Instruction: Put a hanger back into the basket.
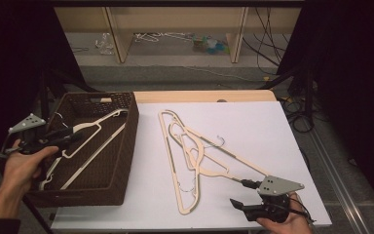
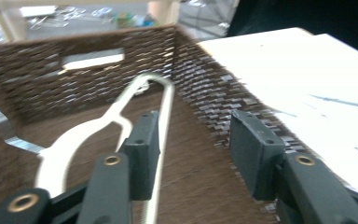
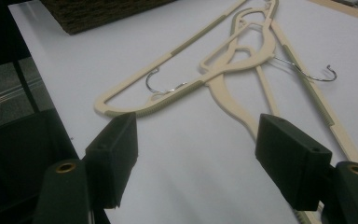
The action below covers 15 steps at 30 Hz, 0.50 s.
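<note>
A cream hanger lies slanted inside the dark wicker basket at the table's left. My left gripper hovers over the basket's left side, open. In the left gripper view that hanger runs along the basket floor just behind the left pad, with nothing pressed between the jaws of my left gripper. Several cream hangers with wire hooks lie tangled on the white table. My right gripper rests near the front edge, open and empty. In the right gripper view these hangers lie ahead of my right gripper.
The table's front edge runs just under my right hand. Beyond the table stand wooden shelf legs with loose items on the floor. Cables trail off the right side. Dark curtains close in both sides.
</note>
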### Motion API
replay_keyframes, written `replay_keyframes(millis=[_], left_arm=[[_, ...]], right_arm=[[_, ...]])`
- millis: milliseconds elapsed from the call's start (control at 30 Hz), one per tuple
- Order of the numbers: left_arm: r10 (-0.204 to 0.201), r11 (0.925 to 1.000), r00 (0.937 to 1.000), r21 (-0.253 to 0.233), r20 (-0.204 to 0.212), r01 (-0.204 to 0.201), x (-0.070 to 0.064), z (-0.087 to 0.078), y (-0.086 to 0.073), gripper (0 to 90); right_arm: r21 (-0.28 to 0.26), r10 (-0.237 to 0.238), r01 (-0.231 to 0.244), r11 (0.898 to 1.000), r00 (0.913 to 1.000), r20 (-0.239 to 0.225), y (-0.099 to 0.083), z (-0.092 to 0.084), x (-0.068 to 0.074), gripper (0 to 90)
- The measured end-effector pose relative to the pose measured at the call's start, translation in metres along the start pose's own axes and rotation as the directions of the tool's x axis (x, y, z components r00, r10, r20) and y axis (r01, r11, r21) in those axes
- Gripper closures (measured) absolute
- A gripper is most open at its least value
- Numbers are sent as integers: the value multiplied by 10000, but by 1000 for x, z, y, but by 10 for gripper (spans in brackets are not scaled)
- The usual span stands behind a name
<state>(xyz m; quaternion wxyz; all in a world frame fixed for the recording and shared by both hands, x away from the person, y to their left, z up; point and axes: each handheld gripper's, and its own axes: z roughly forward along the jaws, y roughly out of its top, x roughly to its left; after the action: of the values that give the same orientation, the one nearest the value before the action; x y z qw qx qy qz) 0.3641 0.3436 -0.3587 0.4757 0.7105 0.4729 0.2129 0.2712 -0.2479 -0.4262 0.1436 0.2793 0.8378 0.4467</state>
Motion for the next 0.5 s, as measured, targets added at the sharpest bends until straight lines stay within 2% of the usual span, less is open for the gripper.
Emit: replay_keyframes(millis=[100,167,267,300,333,367,400,433,467,500], left_arm=[[-1,9997,9995,-233,330,9,-23,0,0,440],[-55,9992,9977,-400,673,82,-40,2,-2,425],[380,9985,9932,-436,1103,-334,-68,6,-6,385],[484,9980,9910,-456,1247,-430,-74,7,-7,376],[484,9980,9910,-456,1247,-430,-74,7,-7,366],[509,9978,9873,-501,1505,-438,-91,11,-11,357],[537,9977,9859,-488,1583,-465,-99,14,-13,346],[796,9965,9818,-393,1727,-739,-106,16,-15,337],[796,9965,9818,-393,1727,-739,-106,16,-15,334],[1082,9940,9728,-361,2047,-1029,-120,22,-20,334]], right_arm=[[14,-7,7,10000,10000,-24,0,0,0,308],[-13,5,-5,10000,10000,-30,-1,1,0,307],[-8,80,-80,10000,10000,-4,-2,1,0,305],[14,79,-79,10000,10000,11,-2,2,0,303],[16,107,-107,9999,9999,0,-2,2,0,301],[24,134,-134,9999,9999,-8,-3,2,0,300],[49,207,-207,9998,9998,-9,-3,2,0,298],[21,155,-155,9999,9999,44,-4,3,-1,297],[21,155,-155,9999,9999,44,-4,3,-1,297],[30,194,-194,9998,9998,25,-4,4,-1,294]])
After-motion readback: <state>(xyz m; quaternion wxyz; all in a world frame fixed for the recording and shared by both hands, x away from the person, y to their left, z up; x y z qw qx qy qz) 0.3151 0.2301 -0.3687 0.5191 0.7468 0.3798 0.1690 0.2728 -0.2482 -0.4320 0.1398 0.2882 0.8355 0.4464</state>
